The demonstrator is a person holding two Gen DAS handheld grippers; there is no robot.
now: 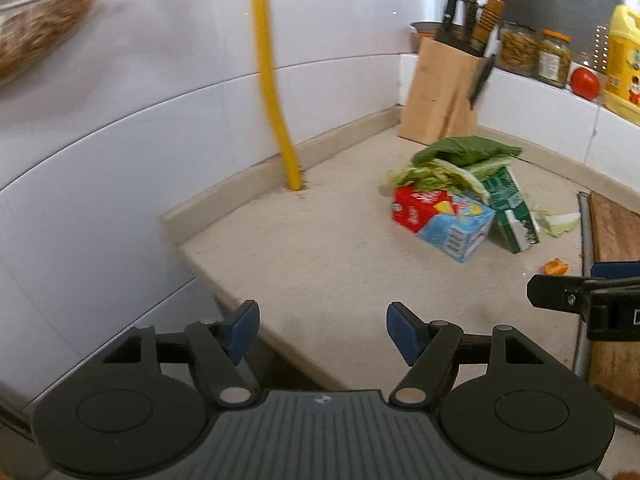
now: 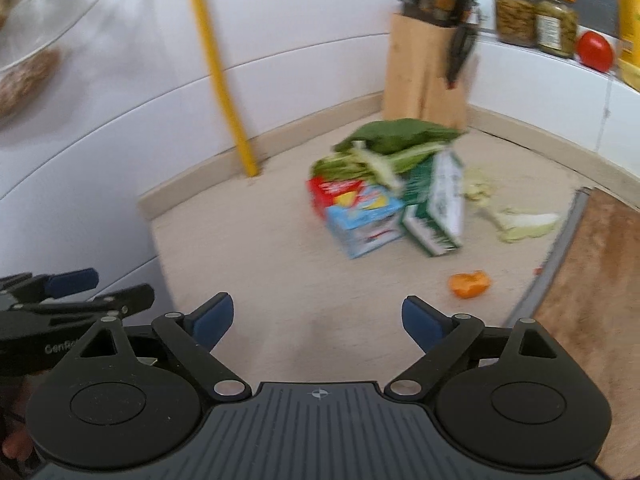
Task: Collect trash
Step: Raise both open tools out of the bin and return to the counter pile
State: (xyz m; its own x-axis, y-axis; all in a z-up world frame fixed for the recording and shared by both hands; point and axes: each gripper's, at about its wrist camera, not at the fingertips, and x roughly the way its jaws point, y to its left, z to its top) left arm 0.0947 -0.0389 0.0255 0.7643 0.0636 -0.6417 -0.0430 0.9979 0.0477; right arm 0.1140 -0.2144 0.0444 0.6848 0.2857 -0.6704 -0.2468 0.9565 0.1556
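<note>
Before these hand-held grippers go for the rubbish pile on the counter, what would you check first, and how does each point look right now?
1. Left hand-held gripper open and empty: ok.
2. Right hand-held gripper open and empty: ok.
3. Cartons and leaves in plain sight: ok.
4. Counter clear between grippers and pile: ok.
5. Orange peel lying apart, reachable separately: ok.
6. Bin or bag ready to receive the trash: cannot tell, none in view.

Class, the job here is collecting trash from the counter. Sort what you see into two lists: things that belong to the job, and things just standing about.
Trash to collect: leafy greens, red carton, blue carton, green carton, orange peel, pale leaf scraps.

Standing about: knife block, jars, tomato, yellow bottle, yellow pipe, cutting board.
</note>
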